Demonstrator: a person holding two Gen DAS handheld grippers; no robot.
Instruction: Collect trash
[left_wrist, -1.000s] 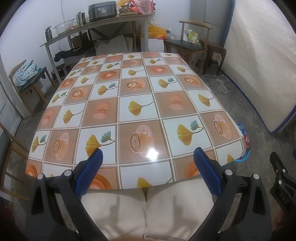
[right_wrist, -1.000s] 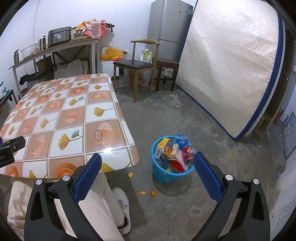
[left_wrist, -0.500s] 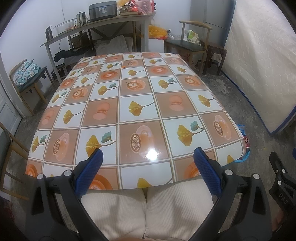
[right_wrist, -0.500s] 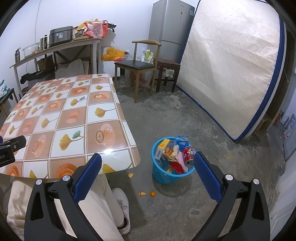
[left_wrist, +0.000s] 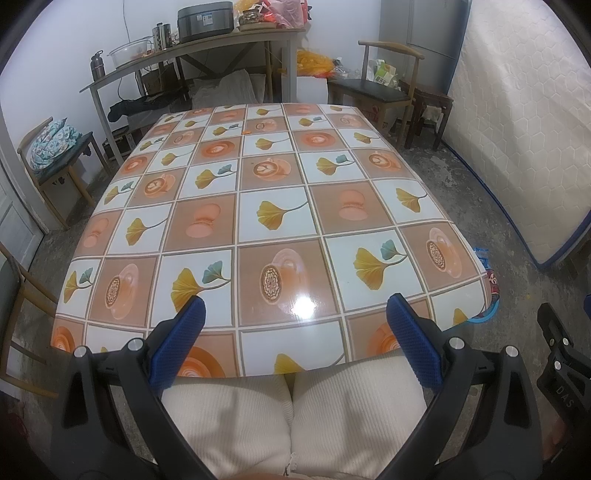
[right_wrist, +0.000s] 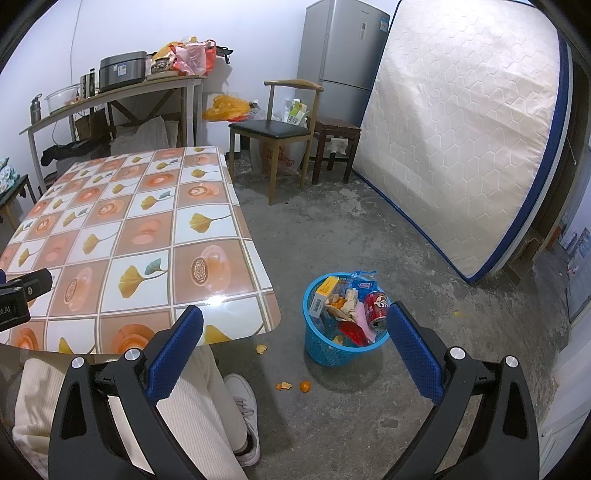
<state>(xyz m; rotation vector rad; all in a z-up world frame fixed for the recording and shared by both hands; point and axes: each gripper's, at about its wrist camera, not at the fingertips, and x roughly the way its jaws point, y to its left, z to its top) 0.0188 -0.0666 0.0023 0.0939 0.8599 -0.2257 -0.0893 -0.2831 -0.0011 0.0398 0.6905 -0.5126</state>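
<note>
A blue plastic basket (right_wrist: 321, 343) stands on the floor right of the table, filled with trash: a red can (right_wrist: 376, 303), a carton, wrappers and peel. Its rim peeks past the table corner in the left wrist view (left_wrist: 487, 314). Small orange peel bits (right_wrist: 284, 386) lie on the floor beside it. My left gripper (left_wrist: 295, 328) is open and empty over the table's near edge. My right gripper (right_wrist: 295, 328) is open and empty above the floor, just in front of the basket. A tiny orange scrap (left_wrist: 245, 132) lies far back on the table.
The table (left_wrist: 273, 221) has a glossy patterned cloth. My legs in cream trousers (left_wrist: 295, 413) are below it. A mattress (right_wrist: 461, 140) leans on the right wall. A chair (right_wrist: 280, 129), a stool, a fridge and a cluttered side table (right_wrist: 122, 92) stand at the back.
The right wrist view has shifted slightly, so the basket sits a little lower and nearer. The left gripper has barely moved. Both stay open.
</note>
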